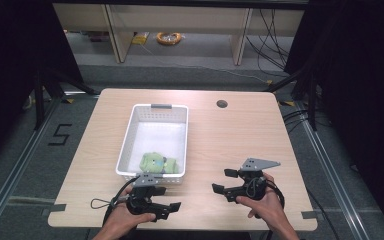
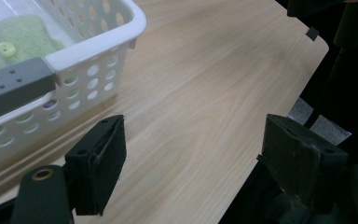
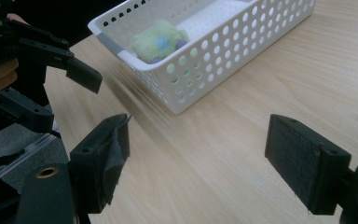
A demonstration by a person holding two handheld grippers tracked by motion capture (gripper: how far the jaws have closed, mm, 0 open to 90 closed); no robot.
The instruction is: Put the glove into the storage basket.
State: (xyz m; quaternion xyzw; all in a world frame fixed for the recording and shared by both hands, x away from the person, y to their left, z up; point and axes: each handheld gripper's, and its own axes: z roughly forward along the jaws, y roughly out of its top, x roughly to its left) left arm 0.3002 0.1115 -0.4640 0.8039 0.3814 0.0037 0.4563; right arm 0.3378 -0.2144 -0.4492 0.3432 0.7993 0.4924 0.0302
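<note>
Green plush toy (image 1: 156, 162) sits in the near end of the white basket (image 1: 130, 131), just ahead of the left gripper (image 1: 167, 206) and off to the left of the right gripper (image 1: 221, 184). Both claws are spread wide w/ nothing between the pads, bare tabletop (image 1: 230, 140) under each.

Step in hand, as I read it: toy is dropped off, hands parked clear. To do it well: keep both claws open, stay off the basket rim, don't snag the perforated wall w/ a fingertip, keep cables from dragging across the basket.

Pose: 2 forearms come in from the near edge. Left hand low at the near table edge, jaws pointing right, basket corner touching-close on its left. Right hand slightly farther in, jaws aimed left toward the basket, well apart from it.
</note>
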